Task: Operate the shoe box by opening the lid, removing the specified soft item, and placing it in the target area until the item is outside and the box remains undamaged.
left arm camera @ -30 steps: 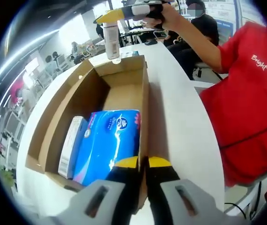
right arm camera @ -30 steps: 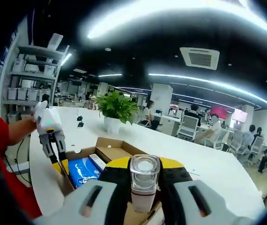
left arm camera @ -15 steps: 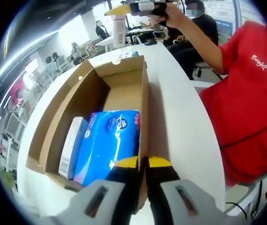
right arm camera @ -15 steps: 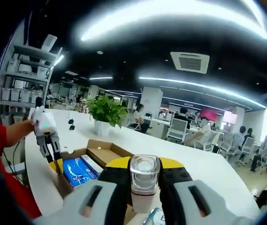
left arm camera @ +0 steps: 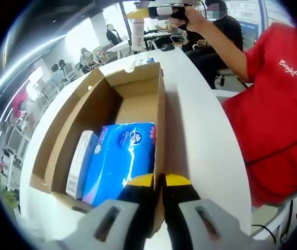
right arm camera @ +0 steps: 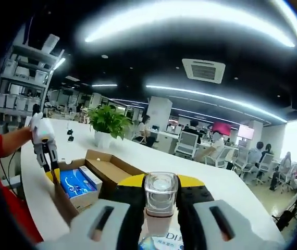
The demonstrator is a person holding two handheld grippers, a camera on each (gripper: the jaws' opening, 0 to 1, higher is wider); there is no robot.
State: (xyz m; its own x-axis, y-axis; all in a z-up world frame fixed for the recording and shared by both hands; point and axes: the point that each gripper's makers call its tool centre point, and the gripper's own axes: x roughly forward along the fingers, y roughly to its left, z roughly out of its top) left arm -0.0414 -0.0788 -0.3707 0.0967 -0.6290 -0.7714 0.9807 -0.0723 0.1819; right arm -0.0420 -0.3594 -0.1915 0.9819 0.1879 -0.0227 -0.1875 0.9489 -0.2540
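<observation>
Cardboard shoe box (left arm camera: 138, 104) sits open on the white counter (left arm camera: 200, 135), its lid flaps folded outward. Inside, at the near end in the left gripper view, lies a blue soft tissue pack (left arm camera: 120, 161) with a white printed design; a narrow white carton (left arm camera: 81, 161) lies just beside it against the box's long wall. The far half of the box floor is bare.

Left gripper (left arm camera: 159, 182): yellow-tipped jaws are closed on the near right wall of the box, pinching the cardboard edge just beside the blue pack. In the right gripper view the same gripper (right arm camera: 48, 165) appears, held by a hand (right arm camera: 40, 130), its jaws down at the box's edge.

Right gripper (right arm camera: 160, 183): jaws are clamped on a clear bottle (right arm camera: 160, 200) with a clear cap, held upright above the counter and well apart from the box (right arm camera: 94, 174). A round blue-and-white printed item (right arm camera: 161, 242) lies just under the bottle; its nature cannot be told. In the left gripper view this gripper (left arm camera: 148, 10) is raised beyond the box's far end.

A person in a red shirt (left arm camera: 273, 109) stands at the counter's edge. A potted green plant (right arm camera: 108, 125) stands on the counter beyond the box.
</observation>
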